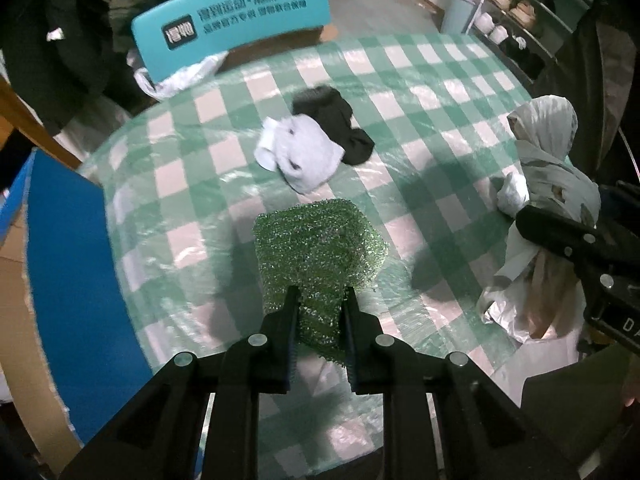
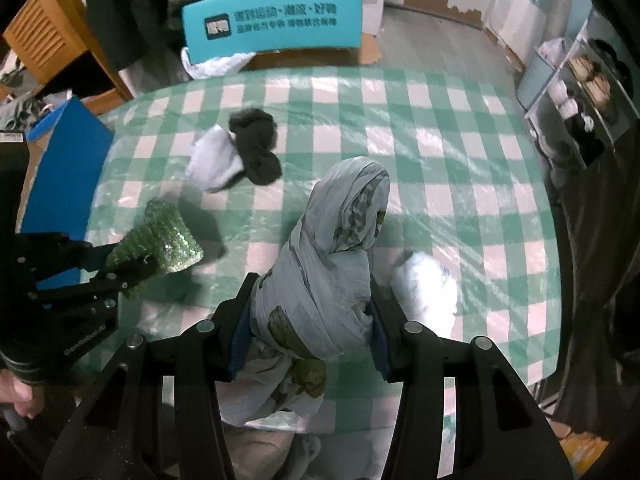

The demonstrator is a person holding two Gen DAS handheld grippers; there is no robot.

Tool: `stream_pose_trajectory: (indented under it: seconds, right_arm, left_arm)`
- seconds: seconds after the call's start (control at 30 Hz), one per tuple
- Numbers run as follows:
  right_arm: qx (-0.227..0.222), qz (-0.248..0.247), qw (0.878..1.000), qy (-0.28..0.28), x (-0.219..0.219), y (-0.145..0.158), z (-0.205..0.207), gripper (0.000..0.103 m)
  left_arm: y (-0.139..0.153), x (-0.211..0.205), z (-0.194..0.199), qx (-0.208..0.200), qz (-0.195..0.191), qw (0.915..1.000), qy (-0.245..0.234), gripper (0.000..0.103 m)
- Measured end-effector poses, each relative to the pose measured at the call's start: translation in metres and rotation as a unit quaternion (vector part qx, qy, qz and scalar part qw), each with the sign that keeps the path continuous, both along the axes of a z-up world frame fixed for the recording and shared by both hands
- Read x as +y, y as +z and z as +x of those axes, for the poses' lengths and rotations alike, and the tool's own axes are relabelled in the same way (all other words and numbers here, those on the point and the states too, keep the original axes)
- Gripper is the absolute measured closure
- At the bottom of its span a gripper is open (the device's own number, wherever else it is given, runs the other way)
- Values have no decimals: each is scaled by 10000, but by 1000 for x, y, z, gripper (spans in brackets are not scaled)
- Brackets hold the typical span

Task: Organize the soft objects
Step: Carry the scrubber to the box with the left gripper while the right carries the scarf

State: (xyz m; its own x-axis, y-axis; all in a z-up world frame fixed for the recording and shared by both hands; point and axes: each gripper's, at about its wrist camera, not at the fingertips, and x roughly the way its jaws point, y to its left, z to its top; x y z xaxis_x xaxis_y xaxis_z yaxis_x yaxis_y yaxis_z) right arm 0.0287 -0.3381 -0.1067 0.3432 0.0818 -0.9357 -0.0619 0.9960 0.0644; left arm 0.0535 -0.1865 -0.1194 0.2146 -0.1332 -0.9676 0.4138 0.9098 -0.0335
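My left gripper [image 1: 320, 300] is shut on a green sparkly scrub cloth [image 1: 320, 248], held just above the checkered table; it also shows in the right wrist view [image 2: 160, 240], where the left gripper [image 2: 120, 264] pinches it. My right gripper [image 2: 312, 312] is shut on a rolled pale grey-blue bundle of cloth [image 2: 332, 248], which also shows at the right of the left wrist view [image 1: 548, 168]. A white sock [image 1: 300, 152] and a black sock [image 1: 336, 120] lie together mid-table, also in the right wrist view [image 2: 216, 160] [image 2: 256, 144].
The table has a green-and-white checkered cover under clear plastic [image 2: 440, 152]. A white plastic bag [image 2: 424, 284] lies beside the bundle. A blue box [image 1: 76, 264] stands at the left edge. A teal chair back [image 2: 272, 16] is behind the table, shelves [image 1: 520, 16] at far right.
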Motion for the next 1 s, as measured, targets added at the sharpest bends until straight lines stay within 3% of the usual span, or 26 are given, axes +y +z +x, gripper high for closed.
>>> stream_pose_trajectory:
  seconds: [1.0]
  right_arm:
    - [-776,335,9916,975,90,81,0,55]
  left_arm:
    - [85,85,-13,-938,-162,9943,474,84]
